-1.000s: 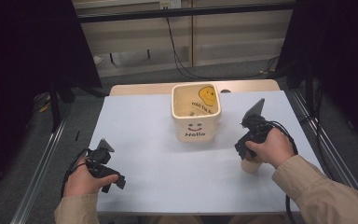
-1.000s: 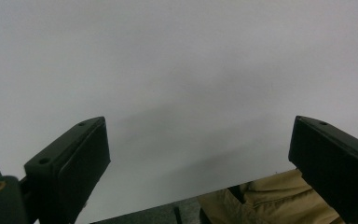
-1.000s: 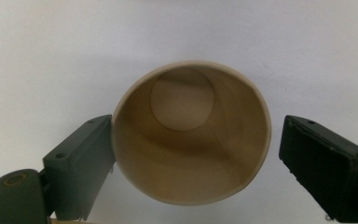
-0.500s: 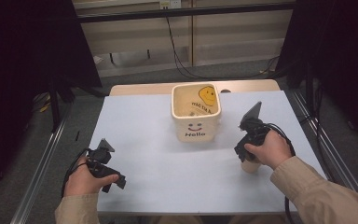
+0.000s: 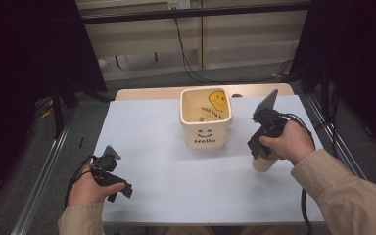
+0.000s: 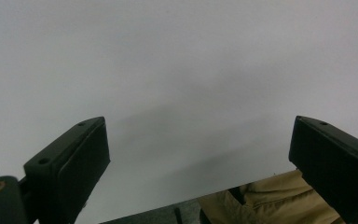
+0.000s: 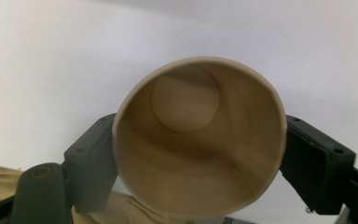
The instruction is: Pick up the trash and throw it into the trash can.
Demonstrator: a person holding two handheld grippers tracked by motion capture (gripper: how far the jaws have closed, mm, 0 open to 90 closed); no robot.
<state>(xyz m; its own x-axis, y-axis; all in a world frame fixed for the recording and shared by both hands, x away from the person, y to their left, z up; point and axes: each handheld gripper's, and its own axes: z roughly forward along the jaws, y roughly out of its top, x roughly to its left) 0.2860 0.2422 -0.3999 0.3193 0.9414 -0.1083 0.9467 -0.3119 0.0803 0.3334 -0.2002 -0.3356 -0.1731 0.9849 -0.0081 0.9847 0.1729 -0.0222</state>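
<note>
A tan paper cup [image 7: 193, 100] sits between the two black jaws of my right gripper [image 7: 203, 142], which press on its sides; I look down into its empty inside. In the high view the cup [image 5: 264, 163] stands upright on the white table [image 5: 152, 132] at the right, under the person's right hand, with the right gripper [image 5: 258, 152] around it. My left gripper [image 5: 119, 190] rests low at the table's front left. In its own view the left gripper [image 6: 198, 135] is wide open, with nothing but bare tabletop between the jaws.
A cream square bin [image 5: 205, 123] with a smiley face and the word "Hello" stands at the table's middle back, left of the cup. Metal rails [image 5: 44, 171] run along both sides of the table. Cables trail from both grippers.
</note>
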